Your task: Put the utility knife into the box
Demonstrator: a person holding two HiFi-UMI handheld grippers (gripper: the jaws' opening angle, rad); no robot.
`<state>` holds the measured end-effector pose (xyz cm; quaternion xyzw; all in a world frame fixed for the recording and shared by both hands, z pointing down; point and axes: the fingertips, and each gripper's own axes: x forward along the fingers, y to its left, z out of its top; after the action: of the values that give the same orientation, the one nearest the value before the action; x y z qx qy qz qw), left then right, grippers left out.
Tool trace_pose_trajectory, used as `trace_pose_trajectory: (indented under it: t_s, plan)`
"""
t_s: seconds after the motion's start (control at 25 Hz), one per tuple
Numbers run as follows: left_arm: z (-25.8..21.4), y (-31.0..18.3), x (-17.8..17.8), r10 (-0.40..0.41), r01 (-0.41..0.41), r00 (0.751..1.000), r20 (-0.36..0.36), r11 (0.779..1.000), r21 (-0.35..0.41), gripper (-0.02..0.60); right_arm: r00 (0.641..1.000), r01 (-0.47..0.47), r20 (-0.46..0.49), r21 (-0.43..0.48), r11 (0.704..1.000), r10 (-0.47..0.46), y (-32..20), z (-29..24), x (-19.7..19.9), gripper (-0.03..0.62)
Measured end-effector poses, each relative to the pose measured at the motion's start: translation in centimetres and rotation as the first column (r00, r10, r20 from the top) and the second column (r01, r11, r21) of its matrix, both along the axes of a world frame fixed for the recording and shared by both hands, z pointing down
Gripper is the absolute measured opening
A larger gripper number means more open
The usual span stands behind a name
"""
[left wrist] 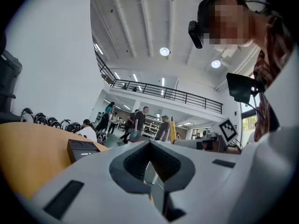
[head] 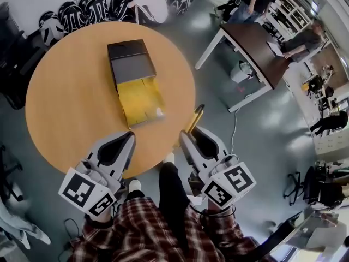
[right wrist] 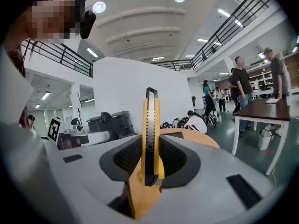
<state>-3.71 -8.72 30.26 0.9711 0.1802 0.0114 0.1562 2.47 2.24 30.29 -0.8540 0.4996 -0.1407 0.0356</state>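
Yellow utility knife (right wrist: 150, 120) sits clamped in right hand-held gripper (head: 187, 140); left hand-held gripper (left wrist: 149, 146) closed, empty.

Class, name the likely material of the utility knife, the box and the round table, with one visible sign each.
Utility knife: likely plastic, glossy yellow body with a black ridged slider.
Box: probably card, matte dark sleeve, yellow tray slid out.
Table: wood-look top, smooth orange-brown; solid or laminate unclear.

One utility knife (right wrist: 150, 134), one box (head: 135, 81), two grippers (head: 130, 138) (head: 184, 138), one round table (head: 65, 108)
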Motion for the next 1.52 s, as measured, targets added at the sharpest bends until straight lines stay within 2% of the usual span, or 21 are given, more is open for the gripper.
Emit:
trace_pose_trajectory:
  t_s: [0.2, 0.4, 0.52, 0.68, 0.84, 0.96, 1.12, 1.32, 1.52]
  plan:
    - [-1.3, 0.0, 6.2, -0.082, 0.082, 0.997, 0.013, 0.997, 0.010, 0.011, 0.996, 0.091, 0.013, 0.005, 0.996, -0.091, -0.7, -0.9, 6.6, 0.123]
    - [-1.5, 1.4, 13.1, -0.204, 0.203, 0.979, 0.022, 0.979, 0.018, 0.011, 0.973, 0.230, 0.009, 0.000, 0.973, -0.229, -0.2, -1.1, 13.7, 0.123]
    - [-1.1, 1.3, 16.5, -0.287, 0.286, 0.958, 0.031, 0.958, 0.025, 0.011, 0.948, 0.318, 0.014, 0.004, 0.948, -0.318, -0.7, -0.8, 17.3, 0.123]
    - [-1.0, 1.3, 19.4, -0.401, 0.400, 0.914, 0.058, 0.916, 0.028, 0.011, 0.903, 0.430, 0.019, 0.002, 0.903, -0.430, -1.2, -1.0, 21.3, 0.123]
    - [0.6, 1.4, 19.4, -0.489, 0.487, 0.868, 0.089, 0.872, 0.046, 0.011, 0.863, 0.504, 0.026, 0.002, 0.864, -0.504, -1.8, 0.7, 23.0, 0.123]
    - [1.0, -0.3, 18.5, -0.545, 0.542, 0.830, 0.117, 0.838, 0.057, 0.011, 0.835, 0.548, 0.055, 0.005, 0.836, -0.548, -4.1, 1.4, 23.4, 0.123]
    - [1.0, -3.3, 16.3, -0.585, 0.582, 0.802, 0.122, 0.811, 0.061, 0.011, 0.816, 0.576, 0.063, -0.017, 0.817, -0.574, -7.8, 2.2, 22.9, 0.123]
    - [0.4, -5.7, 14.6, -0.613, 0.609, 0.784, 0.100, 0.790, 0.067, 0.011, 0.796, 0.605, 0.053, -0.084, 0.792, -0.603, -11.6, 3.3, 22.8, 0.123]
    - [0.0, -7.0, 13.5, -0.632, 0.628, 0.771, 0.079, 0.775, 0.069, 0.011, 0.752, 0.654, 0.055, -0.178, 0.735, -0.657, -14.5, 4.8, 22.6, 0.123]
